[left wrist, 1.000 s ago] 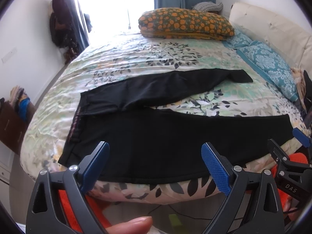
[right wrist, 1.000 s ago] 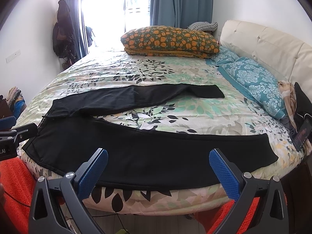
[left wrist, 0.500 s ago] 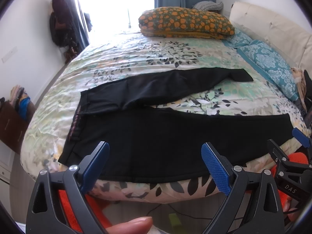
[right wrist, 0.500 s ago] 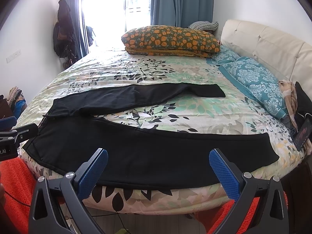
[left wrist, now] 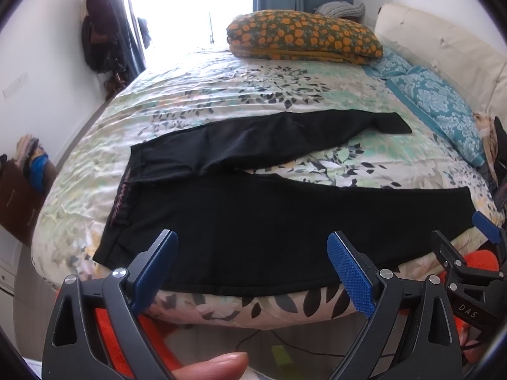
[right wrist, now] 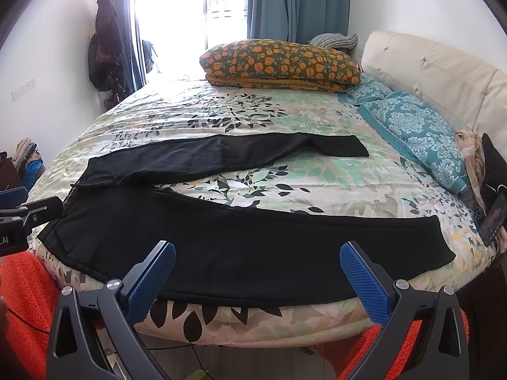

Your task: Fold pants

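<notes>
Black pants lie spread flat on the bed, waistband at the left, both legs running right in a V. The near leg follows the bed's front edge; the far leg angles toward the pillows. My left gripper hangs open just before the bed edge, in front of the near leg's upper part, holding nothing. My right gripper is also open and empty, before the middle of the near leg. The right gripper's fingers show at the right edge of the left wrist view, and the left gripper's finger shows at the left edge of the right wrist view.
The bed carries a floral sheet, an orange-flowered pillow at the back and blue patterned pillows by the cream headboard. A phone sits at the bed's right edge. Dark clothes hang by the window.
Both grippers stay open and almost still. The views have barely shifted; the pants have not moved.
</notes>
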Demonstrator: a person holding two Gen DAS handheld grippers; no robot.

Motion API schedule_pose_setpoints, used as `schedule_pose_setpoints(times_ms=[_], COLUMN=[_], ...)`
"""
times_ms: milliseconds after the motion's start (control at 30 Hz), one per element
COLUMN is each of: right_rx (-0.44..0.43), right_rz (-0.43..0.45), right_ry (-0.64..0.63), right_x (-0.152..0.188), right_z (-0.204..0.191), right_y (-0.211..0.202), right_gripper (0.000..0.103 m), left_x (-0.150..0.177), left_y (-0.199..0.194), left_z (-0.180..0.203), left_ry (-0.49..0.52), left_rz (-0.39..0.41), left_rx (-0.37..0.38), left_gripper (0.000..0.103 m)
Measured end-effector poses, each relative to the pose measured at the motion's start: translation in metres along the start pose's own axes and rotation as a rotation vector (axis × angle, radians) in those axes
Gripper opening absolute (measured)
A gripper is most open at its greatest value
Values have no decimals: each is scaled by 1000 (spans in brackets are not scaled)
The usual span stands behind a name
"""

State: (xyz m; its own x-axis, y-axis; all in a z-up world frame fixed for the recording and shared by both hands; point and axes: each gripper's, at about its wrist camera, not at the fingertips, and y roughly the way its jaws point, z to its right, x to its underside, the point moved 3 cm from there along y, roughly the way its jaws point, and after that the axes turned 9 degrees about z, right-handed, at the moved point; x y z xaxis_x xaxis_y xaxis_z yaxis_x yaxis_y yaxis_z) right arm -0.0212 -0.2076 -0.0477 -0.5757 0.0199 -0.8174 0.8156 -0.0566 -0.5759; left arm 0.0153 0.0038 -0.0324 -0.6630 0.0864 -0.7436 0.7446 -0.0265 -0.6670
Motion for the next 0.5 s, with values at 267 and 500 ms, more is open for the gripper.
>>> schedule_pose_setpoints(times_ms=[267,500], right_rx=[-3,-4], right_rz=[-11,-15], right_ry=[-3,-4], right_x=[1,3], right_z=[-2,1], right_y=[3,4], right_gripper=[103,103], left_x=[2,3], left_y=[4,5], left_z=[-1,-2], left_ry=[-5,-8], left_rz=[-12,-13], left_rx=[0,0], left_gripper=[96,96])
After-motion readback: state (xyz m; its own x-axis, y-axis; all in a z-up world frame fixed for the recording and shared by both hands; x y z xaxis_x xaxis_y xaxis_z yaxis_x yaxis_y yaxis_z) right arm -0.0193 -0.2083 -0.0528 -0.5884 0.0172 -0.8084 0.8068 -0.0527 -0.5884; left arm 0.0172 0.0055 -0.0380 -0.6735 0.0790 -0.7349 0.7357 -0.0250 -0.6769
